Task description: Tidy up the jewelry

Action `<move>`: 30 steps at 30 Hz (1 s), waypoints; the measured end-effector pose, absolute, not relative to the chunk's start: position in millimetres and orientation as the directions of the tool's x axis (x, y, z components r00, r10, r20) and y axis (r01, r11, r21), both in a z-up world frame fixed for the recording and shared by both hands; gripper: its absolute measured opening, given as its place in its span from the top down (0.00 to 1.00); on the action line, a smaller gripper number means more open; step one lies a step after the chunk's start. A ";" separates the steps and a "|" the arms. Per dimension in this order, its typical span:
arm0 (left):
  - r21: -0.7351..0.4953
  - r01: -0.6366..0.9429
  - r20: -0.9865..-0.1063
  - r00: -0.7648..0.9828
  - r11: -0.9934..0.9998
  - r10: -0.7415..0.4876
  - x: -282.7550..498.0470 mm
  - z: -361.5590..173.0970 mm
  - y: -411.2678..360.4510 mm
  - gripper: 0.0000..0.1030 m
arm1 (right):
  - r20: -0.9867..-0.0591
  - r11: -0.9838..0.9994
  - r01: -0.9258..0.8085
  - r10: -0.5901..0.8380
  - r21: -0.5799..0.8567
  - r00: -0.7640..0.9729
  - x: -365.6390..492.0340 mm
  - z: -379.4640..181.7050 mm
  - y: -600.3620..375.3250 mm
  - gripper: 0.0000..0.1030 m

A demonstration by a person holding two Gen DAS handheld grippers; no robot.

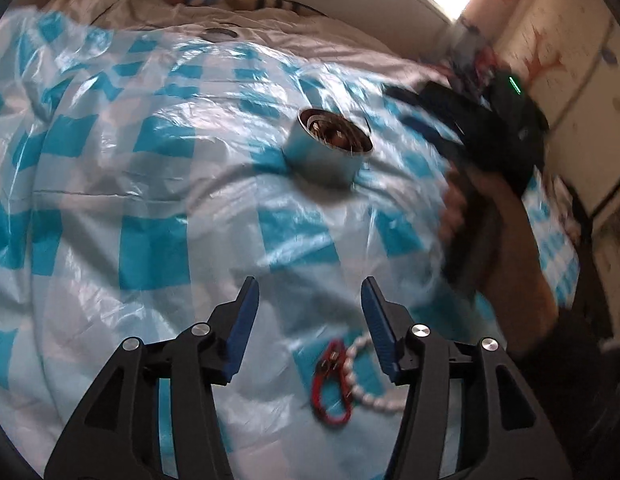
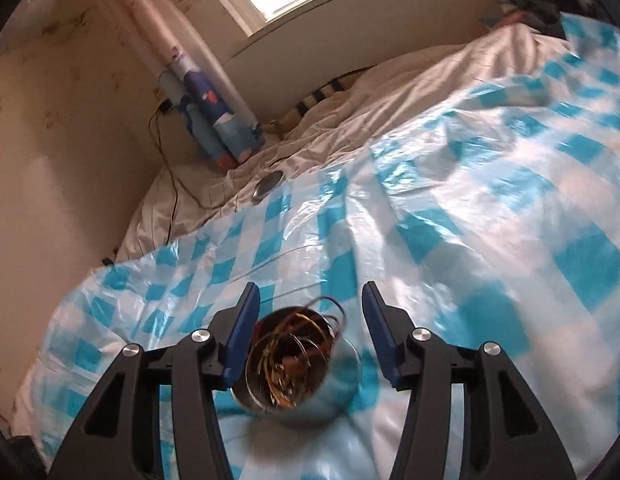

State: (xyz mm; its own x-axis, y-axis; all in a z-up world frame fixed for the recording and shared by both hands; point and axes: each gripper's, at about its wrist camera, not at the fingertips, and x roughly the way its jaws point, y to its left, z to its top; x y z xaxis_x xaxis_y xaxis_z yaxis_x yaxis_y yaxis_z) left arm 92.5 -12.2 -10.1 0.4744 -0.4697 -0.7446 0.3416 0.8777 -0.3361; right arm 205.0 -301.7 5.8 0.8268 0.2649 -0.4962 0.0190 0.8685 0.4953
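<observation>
Blue-and-white checked plastic sheet (image 1: 157,184) covers most of a bed, crinkled and shiny, with white bedding (image 2: 350,92) showing beyond its far edge. A round metal tin (image 1: 328,152) stands upright on the sheet near the middle of the left wrist view. Its open top shows a tangle of thin gold and brown bangles (image 2: 293,352) and wires inside, a few loops rising above the rim.

The left claw (image 1: 310,296) hangs above the sheet with its two blue-padded jaws parted about halfway and nothing between them. Just below and to the right of its gap lie a red bracelet (image 1: 330,384) and a string of white beads (image 1: 366,380), touching each other on the sheet, close to the right jaw but not gripped.

The right claw (image 2: 310,300) is likewise about half open and holds nothing. The tin sits directly under and between its jaws in the right wrist view, leaning close to the left pad; whether it touches that pad I cannot tell. In the left wrist view the right claw (image 1: 414,116) appears blurred at the right, held in a hand (image 1: 462,204), just beside the tin.

A small round metal lid (image 2: 268,185) lies farther off at the sheet's edge, well apart from the tin.
</observation>
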 end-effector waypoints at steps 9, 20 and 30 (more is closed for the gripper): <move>-0.290 0.346 -0.767 0.473 0.892 -0.433 89.9 -5.0 6.4 0.48 | -0.650 0.900 -0.118 0.389 0.420 0.653 231.5 -24.0 -244.9 0.39; -0.180 0.386 -0.824 0.443 0.905 -0.353 77.7 -10.3 5.9 0.47 | -0.603 0.847 -0.141 0.472 0.513 0.643 125.1 14.9 -249.3 0.33; -0.135 0.430 -0.835 0.436 0.893 -0.336 69.4 -10.8 4.3 0.45 | -0.778 0.955 -0.213 0.291 0.206 0.556 15.7 -23.5 -196.8 0.71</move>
State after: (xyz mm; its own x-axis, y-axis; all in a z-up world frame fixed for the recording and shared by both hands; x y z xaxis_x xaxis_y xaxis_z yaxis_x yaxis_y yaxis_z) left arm 69.4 4.3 -10.8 0.4356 -0.3357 -0.8352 0.4299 0.8928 -0.1346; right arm 15.7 -196.8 -23.5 0.5563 0.2915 -0.7782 -0.2128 0.9552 0.2056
